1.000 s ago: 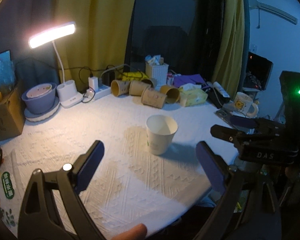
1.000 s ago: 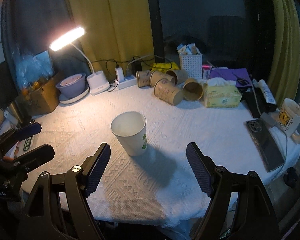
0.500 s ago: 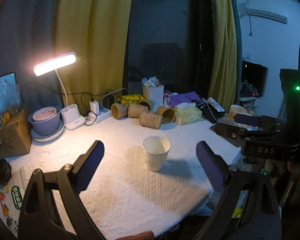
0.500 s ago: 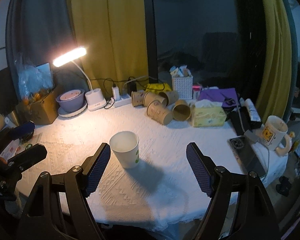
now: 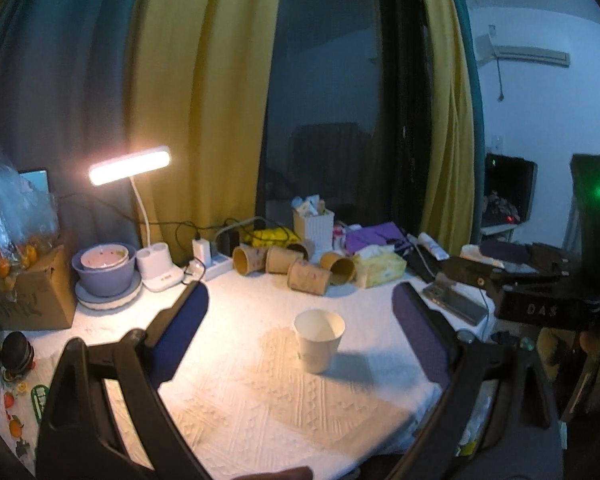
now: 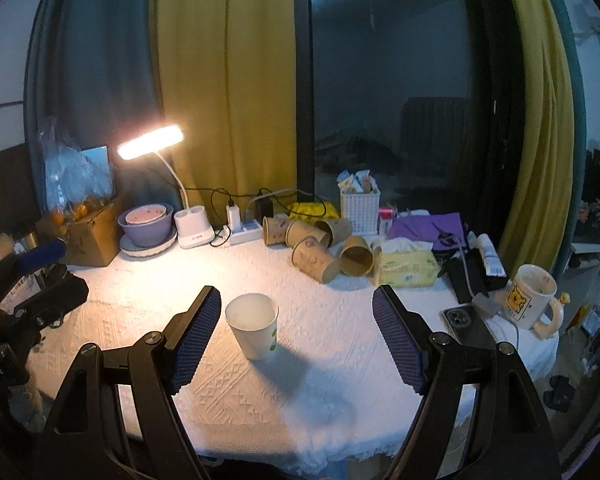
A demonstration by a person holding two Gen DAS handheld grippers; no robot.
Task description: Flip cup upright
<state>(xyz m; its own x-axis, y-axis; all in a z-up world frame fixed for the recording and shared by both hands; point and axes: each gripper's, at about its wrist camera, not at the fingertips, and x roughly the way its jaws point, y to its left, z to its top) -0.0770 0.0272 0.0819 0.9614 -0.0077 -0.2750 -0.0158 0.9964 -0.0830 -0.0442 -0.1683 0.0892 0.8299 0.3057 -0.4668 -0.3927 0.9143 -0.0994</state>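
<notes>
A white paper cup (image 5: 319,340) stands upright, mouth up, on the white textured tablecloth (image 5: 236,400); it also shows in the right wrist view (image 6: 253,332). My left gripper (image 5: 300,328) is open and empty, held back from the cup, above the table's near edge. My right gripper (image 6: 296,336) is open and empty, also back from the cup, which sits near its left finger (image 6: 196,336). Each gripper shows at the edge of the other's view: the right gripper (image 5: 520,280) and the left gripper (image 6: 32,276).
Several brown paper cups (image 6: 316,246) lie on their sides at the back. Around them are a lit desk lamp (image 6: 150,146), purple bowl (image 6: 146,224), power strip (image 6: 246,234), white basket (image 6: 360,208), tissue pack (image 6: 406,266), phone (image 6: 466,320), mug (image 6: 534,300) and cardboard box (image 6: 94,236).
Both grippers have pulled back and up from the table, so the cup looks smaller and farther. The cup stays upright in the same place. Both grippers stay open.
</notes>
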